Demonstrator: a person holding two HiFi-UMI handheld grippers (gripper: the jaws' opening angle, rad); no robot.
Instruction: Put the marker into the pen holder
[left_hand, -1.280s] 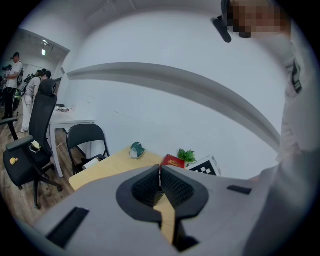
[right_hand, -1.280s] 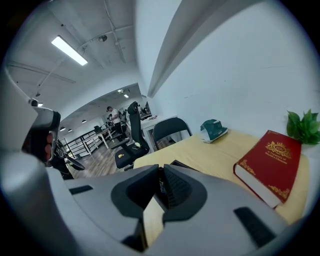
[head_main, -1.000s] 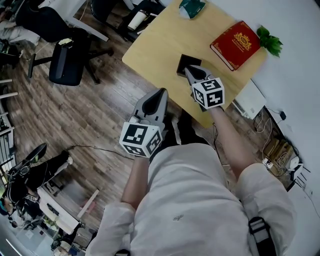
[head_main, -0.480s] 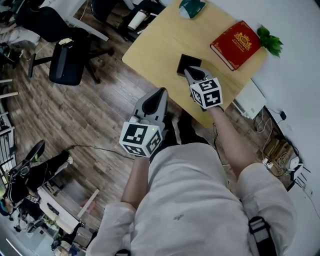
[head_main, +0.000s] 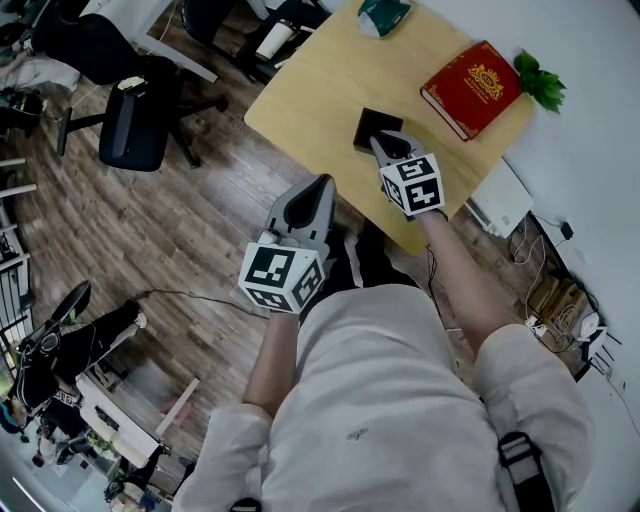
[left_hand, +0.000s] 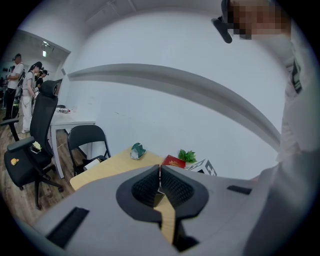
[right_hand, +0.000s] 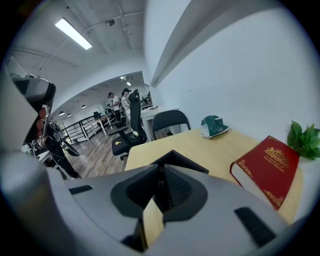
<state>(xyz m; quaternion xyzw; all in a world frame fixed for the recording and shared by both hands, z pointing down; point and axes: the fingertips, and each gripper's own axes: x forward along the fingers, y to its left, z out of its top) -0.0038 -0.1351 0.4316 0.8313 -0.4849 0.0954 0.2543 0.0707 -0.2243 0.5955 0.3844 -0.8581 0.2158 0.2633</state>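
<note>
A: Wood-plank floor (head_main: 190, 225) fills most of the head view, with a pale wooden desk (head_main: 300, 90) at the top. What sits on it?

B: A red book (head_main: 472, 88) with gold print lies near the wall, and a green leafy sprig (head_main: 541, 83) is just past it. A teal bundle (head_main: 383, 14) is at the far end, and the black square pen holder (head_main: 366, 125) stands nearer the front edge.

A: And the right tongs (head_main: 380, 143)?

B: Their tip overlaps the pen holder in the head view. Their own view shows the holder's black corner just beyond the jaws. The jaws are drawn together, with only a thin dark slit between them.

A: Is the marker in there?

B: I can't tell. No view shows the marker clearly, either in that slit or in the holder's opening.

A: Left tongs (head_main: 322, 184)?

B: They are off the desk's near edge and over the floor, apart from the holder. The jaws are pressed together with nothing between them.

A: Anything else?

B: A black office chair (head_main: 135, 120) stands on the floor to the left, and people (left_hand: 20, 75) stand far back in the room.
</note>
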